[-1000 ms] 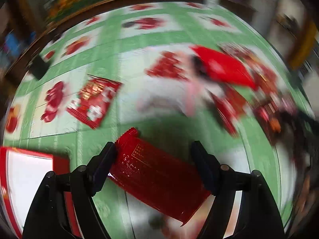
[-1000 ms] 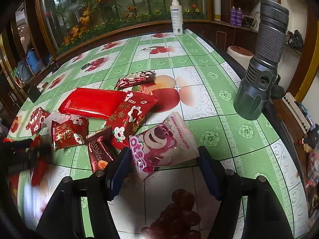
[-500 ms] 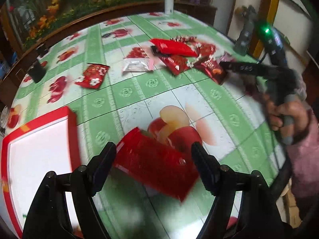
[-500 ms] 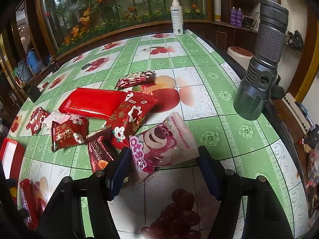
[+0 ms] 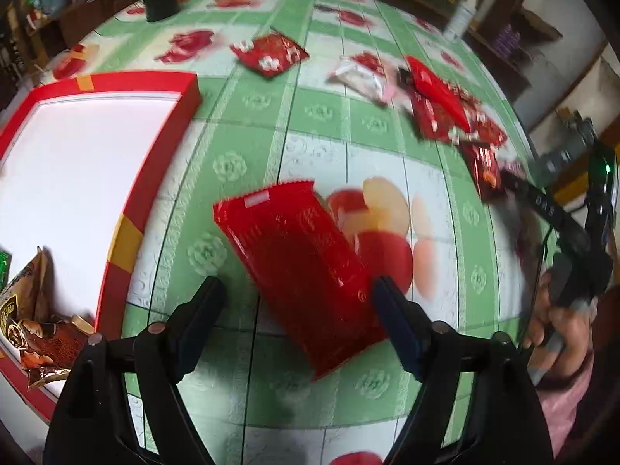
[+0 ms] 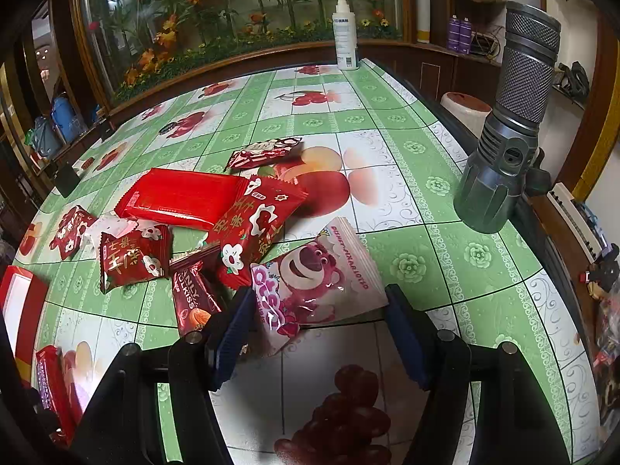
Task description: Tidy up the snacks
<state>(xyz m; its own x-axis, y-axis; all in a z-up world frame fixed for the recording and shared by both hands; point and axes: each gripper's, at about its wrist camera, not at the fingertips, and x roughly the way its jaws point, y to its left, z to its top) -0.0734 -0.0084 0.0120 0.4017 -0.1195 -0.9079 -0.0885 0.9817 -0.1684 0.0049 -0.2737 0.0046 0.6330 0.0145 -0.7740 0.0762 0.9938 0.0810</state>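
In the left wrist view, a flat red snack packet (image 5: 298, 263) sits between the fingers of my left gripper (image 5: 298, 302); the wide jaws touch only its right edge, and the packet appears lifted above the table. A red-rimmed white box (image 5: 77, 162) lies to the left with brown snack bags (image 5: 35, 310) in its near corner. In the right wrist view, my right gripper (image 6: 316, 317) is open over a pink bear packet (image 6: 310, 275). Behind it lies a pile of red snack packets (image 6: 182, 197).
A large grey flashlight (image 6: 507, 131) stands at the table's right edge. A white spray bottle (image 6: 345, 35) stands at the far edge. A single red packet (image 5: 269, 54) and a white packet (image 5: 360, 77) lie apart on the green tablecloth. The right-hand gripper and hand (image 5: 562, 302) show at right.
My left gripper has swung left with the red packet, from over the snack pile towards the red-rimmed box, which now fills the left side. The right gripper has not moved.
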